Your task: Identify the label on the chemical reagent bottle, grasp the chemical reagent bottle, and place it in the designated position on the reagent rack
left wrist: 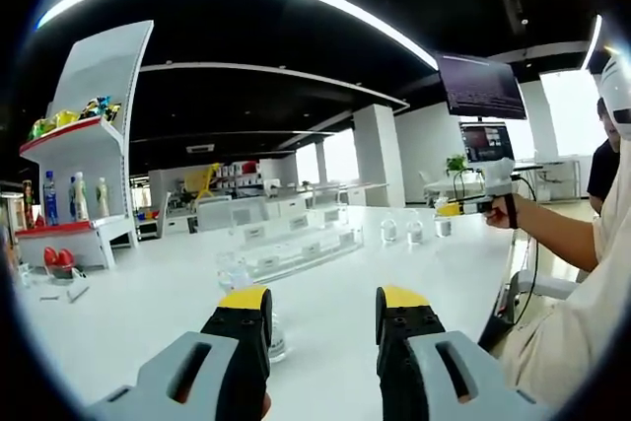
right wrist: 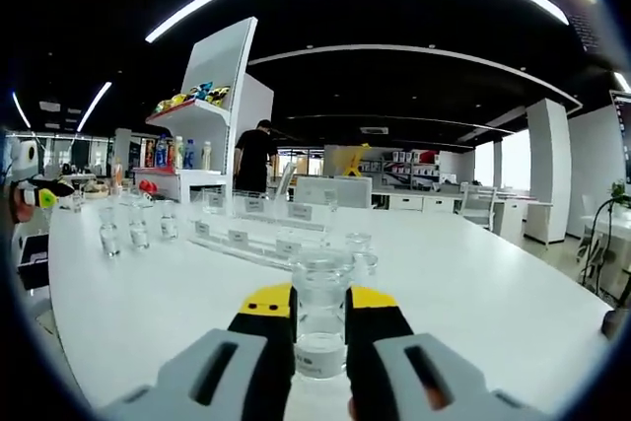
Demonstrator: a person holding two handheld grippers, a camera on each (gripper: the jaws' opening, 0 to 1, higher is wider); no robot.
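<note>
The right tongs (right wrist: 320, 315) squeeze a small clear bottle (right wrist: 321, 317) on the white table (right wrist: 493, 293), just in front of the clear rack (right wrist: 258, 232). The left tongs (left wrist: 323, 317) are wide and hold nothing. The smooth glass might slip if lifted fast.

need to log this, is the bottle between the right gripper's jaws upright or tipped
Upright. In the right gripper view the clear bottle stands on the white table, cap up, between the right gripper jaws.

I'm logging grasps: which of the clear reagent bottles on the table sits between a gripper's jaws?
The clear bottle nearest the right gripper view's camera, clamped between the right gripper jaws. The other bottles stand free, far left.
</note>
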